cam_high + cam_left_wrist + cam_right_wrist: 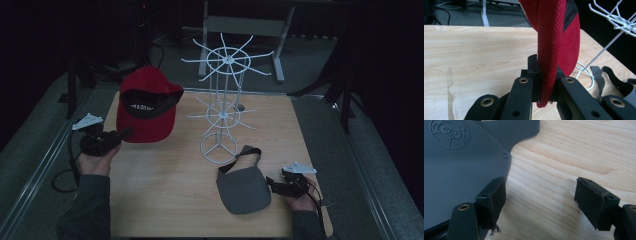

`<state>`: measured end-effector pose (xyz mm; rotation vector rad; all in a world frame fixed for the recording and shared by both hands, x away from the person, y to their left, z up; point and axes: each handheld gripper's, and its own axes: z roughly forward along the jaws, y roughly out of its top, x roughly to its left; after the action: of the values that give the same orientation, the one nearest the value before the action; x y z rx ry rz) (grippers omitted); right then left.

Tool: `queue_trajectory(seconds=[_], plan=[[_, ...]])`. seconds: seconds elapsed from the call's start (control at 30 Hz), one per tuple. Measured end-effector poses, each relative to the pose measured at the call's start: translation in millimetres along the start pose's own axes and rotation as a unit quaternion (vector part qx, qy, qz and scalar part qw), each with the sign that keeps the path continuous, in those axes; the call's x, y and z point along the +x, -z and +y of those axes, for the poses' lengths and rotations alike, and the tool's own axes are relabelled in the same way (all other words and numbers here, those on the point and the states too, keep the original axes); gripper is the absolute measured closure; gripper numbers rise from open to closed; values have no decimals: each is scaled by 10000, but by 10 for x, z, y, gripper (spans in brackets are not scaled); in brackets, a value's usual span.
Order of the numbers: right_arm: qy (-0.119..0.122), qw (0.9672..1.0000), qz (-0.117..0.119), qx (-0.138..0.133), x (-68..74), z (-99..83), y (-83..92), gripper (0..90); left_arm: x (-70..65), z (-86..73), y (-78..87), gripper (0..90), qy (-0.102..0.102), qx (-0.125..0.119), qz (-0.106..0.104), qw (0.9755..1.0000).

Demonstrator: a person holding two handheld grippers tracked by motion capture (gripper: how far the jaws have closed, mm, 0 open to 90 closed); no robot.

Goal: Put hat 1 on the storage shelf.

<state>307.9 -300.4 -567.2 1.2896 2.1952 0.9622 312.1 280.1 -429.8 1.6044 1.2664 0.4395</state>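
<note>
A red cap (147, 102) with a black inner band hangs tilted above the table's left side. My left gripper (122, 134) is shut on the edge of its brim; in the left gripper view the red brim (549, 50) runs up from between the black jaws. A grey visor (243, 187) with a dark strap lies flat near the front right. My right gripper (272, 185) rests open on the table just right of it; its left pad (492, 195) sits at the visor's edge (461, 170) without pinching it. A white wire rack (222, 100) stands mid-table.
The wooden table (175, 200) sits in a dark room. The rack's round base (218, 147) is between the cap and the visor. Its thin arms (621, 20) spread out at two heights. A metal stand (245, 25) is behind the table on the floor.
</note>
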Motion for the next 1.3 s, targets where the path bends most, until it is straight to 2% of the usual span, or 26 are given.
queue_trajectory(seconds=[0.4,0.77,1.3], plan=[[1,10000,-1,-2,0,0,0,250,-46,136,10,858,-79,-137,48,9999],[14,10000,1,-2,-2,0,0,250,-101,272,4,858,-119,-239,9,9996],[12,10000,-3,-3,-1,0,0,250,-172,460,-57,858,-58,-447,-81,9990]])
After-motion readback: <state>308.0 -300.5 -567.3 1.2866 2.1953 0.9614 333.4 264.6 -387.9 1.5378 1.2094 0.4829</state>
